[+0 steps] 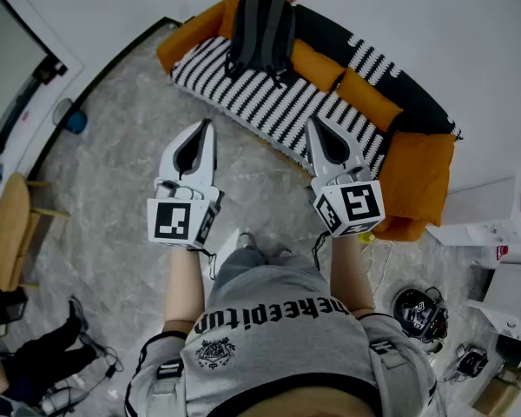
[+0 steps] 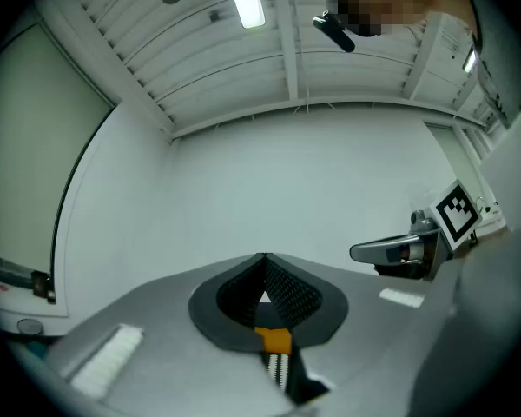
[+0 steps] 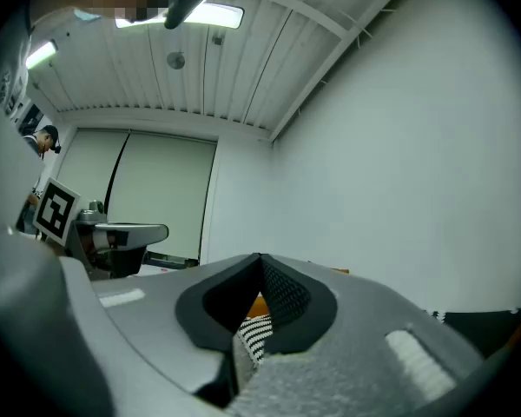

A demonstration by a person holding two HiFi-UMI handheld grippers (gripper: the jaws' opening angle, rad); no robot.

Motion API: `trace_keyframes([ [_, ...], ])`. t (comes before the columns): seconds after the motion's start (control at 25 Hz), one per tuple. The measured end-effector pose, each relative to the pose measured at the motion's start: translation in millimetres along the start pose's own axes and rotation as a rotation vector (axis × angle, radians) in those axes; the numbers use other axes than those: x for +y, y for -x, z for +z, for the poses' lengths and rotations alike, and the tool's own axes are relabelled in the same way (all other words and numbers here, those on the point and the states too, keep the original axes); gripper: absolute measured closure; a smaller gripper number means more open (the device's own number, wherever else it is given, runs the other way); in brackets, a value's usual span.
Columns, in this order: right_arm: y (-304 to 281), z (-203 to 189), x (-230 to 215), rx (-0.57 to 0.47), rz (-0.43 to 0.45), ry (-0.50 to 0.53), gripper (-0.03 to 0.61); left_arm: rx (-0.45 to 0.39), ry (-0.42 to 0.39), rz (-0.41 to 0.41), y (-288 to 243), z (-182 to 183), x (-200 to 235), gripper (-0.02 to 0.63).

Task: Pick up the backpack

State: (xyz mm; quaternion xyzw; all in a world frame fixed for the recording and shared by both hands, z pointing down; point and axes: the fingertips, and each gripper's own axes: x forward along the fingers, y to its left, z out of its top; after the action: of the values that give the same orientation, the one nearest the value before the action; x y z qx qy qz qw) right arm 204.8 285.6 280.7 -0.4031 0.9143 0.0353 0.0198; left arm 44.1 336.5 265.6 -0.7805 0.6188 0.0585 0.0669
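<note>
Open floor (image 1: 130, 172) lies before the sofa (image 1: 252, 102), leaving a straight way to the backpack (image 1: 262, 33) on its seat. An orange cushion (image 1: 317, 63) sits just beside the backpack on the right. Boxes (image 1: 482, 211) and a helmet (image 1: 419, 313) crowd the floor at right, and a wooden chair (image 1: 9, 228) stands at left.

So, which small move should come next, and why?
Probably bring both grippers forward toward the backpack standing on the sofa: the left gripper and the right gripper are shut, empty and well short of it.
</note>
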Motion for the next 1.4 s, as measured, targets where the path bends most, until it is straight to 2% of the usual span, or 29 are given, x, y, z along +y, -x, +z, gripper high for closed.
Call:
trace_keyframes([
  [0.2,-1,0,2,0.003,0.002,0.002,0.577,-0.031,-0.013,-0.007,-1,5,-1,0.594],
  [0.44,-11,-1,4,0.007,0.002,0.005,0.577,0.016,-0.007,0.02,-4,1,10,0.594],
  [0.68,-26,0,5,-0.014,-0.005,-0.009,0.577,-0.024,-0.01,-0.01,-13,3,21,0.594],
  [0.84,-39,0,10,-0.02,-0.015,-0.002,0.577,0.02,-0.01,-0.006,-17,-2,38,0.594],
  [1.04,-49,-1,11,-0.025,-0.038,0.003,0.577,-0.078,-0.011,-0.051,-26,5,49,0.594],
  [1.16,-55,-2,8,-0.018,-0.048,0.004,0.577,-0.049,-0.004,-0.054,-32,2,53,0.594],
  [1.28,-64,-4,3,-0.017,-0.058,-0.001,0.577,-0.088,-0.021,-0.074,-40,3,57,0.594],
  [1.4,-78,-8,-3,-0.01,-0.062,0.0,0.577,-0.089,-0.024,-0.077,-51,0,64,0.594],
])
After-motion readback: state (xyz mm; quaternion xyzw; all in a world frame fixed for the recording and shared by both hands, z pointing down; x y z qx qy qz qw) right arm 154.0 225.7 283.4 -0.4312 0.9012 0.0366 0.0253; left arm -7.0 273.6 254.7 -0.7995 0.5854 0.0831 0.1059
